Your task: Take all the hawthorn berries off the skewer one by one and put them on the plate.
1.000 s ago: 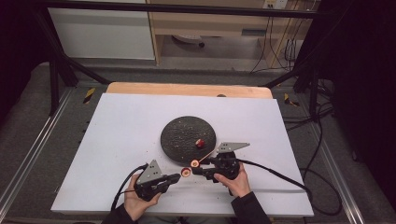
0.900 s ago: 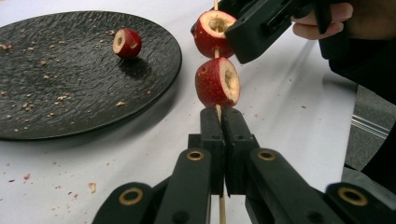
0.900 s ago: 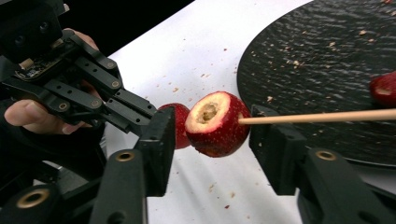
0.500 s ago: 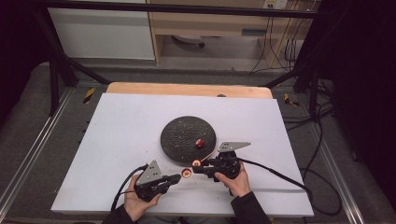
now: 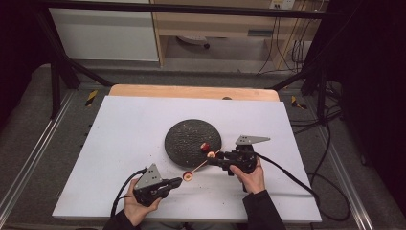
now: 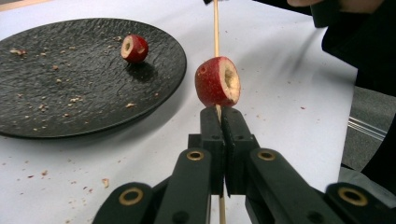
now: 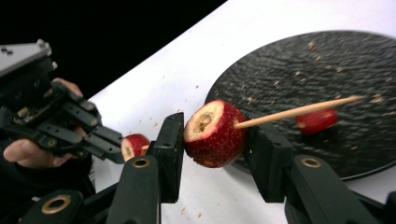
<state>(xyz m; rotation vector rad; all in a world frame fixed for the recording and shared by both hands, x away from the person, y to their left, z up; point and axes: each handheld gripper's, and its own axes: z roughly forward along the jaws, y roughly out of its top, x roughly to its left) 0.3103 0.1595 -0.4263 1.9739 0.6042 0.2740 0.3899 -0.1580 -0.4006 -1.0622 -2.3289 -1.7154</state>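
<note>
High view: white table, dark round plate about mid-table, nearer the front edge than the back. One red fruit piece lies on the plate near its right rim. Left gripper sits near the front edge, left of centre, in the person's left hand. Right gripper is just off the plate's right front rim, in the right hand. A thin skewer runs slantwise between the two grippers, with a fruit on it at the left gripper's tip and another at the right gripper's.

Left gripper view: jaws clenched on the skewer, which passes between them and rises straight ahead. A cored red fruit is threaded on it, touching the jaw tips. Plate to the left, crumbs on it, with the loose piece near its far rim. White table around it, also crumbed.

Right gripper view: jaws have just been closing, cored fruit between them, both pads against its sides, so it is grasped. The skewer sticks out of it toward the right, over the plate. The loose piece is blurred behind the stick. Farther left, the left gripper and hand by the table's edge, with the other fruit at its tip.
</note>
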